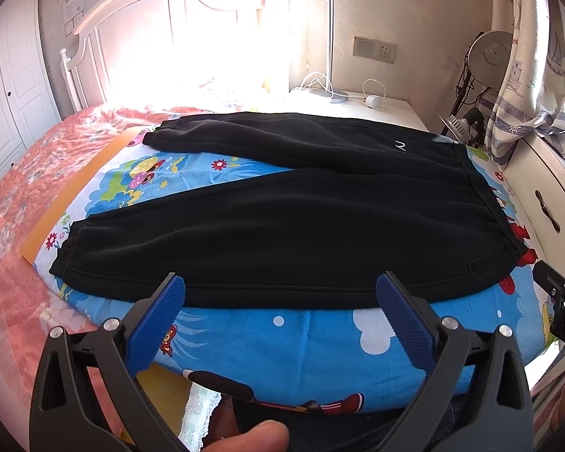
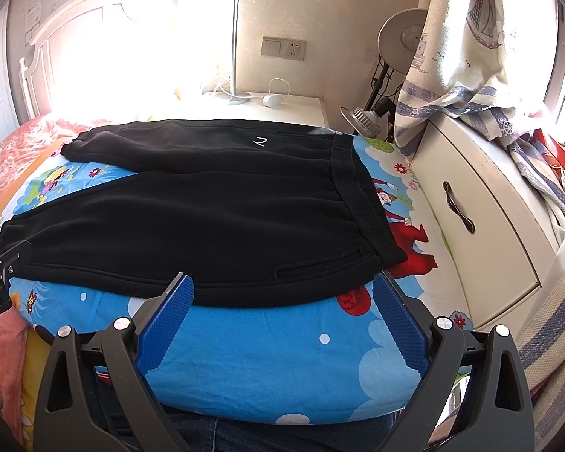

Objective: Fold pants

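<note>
Left wrist view: you are looking along the left gripper [image 1: 280,286], its jaws standing wide apart and holding nothing, tips hovering at the near hem of the pants [image 1: 282,226].
Pants, left view: they are lying flat on the cartoon sheet [image 1: 301,342] over the bed [image 1: 15,203], legs splayed toward the left, waistband [image 1: 482,196] toward the right.
Right gripper, left view: only a dark corner of it is showing at the right edge, so you cannot tell its opening from here.

Right wrist view: you are looking along the right gripper [image 2: 282,290], its jaws spread just as wide and gripping nothing, sitting just short of the pants' near edge, close to the waistband [image 2: 361,196] corner.
Pants, right view: the far leg is carrying a small white logo [image 2: 260,141], and the near side is showing a pocket slit [image 2: 316,265].

Step in hand: you are lining up for the first fold (nothing looks folded yet, by my reading).
Next move: it is probably calling for both jaws closing on the near edge, left near the cuff, right near the waist, then carrying the near leg over onto the far one.
Containers: the white dresser [image 2: 471,211] beside the bed is showing one shut drawer (contents hidden); nothing else is holding anything.
</note>
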`<state>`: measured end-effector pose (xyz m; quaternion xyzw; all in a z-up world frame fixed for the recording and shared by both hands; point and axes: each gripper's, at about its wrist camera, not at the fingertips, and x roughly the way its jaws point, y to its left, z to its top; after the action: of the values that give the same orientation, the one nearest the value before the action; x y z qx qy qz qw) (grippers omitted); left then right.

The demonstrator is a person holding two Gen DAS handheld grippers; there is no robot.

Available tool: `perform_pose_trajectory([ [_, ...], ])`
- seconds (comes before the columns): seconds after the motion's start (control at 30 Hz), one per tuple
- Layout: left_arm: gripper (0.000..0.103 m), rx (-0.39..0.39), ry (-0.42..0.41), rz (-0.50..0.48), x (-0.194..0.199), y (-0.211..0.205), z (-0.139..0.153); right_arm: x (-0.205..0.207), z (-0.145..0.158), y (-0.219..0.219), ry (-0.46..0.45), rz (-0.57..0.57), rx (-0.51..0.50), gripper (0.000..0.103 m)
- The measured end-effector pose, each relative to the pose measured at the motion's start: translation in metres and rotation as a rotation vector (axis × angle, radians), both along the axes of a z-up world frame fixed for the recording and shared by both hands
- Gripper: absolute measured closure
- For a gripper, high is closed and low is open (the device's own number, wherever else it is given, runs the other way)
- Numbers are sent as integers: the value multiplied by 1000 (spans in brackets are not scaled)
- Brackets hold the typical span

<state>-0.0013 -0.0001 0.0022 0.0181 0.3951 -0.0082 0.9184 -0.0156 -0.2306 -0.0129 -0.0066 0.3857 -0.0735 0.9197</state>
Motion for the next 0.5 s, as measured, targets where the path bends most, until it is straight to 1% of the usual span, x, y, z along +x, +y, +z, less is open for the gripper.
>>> perform_pose_trajectory([
  [0.5,2,1,0,1,1,-1,0,-1,2,4,0,10,3,10],
])
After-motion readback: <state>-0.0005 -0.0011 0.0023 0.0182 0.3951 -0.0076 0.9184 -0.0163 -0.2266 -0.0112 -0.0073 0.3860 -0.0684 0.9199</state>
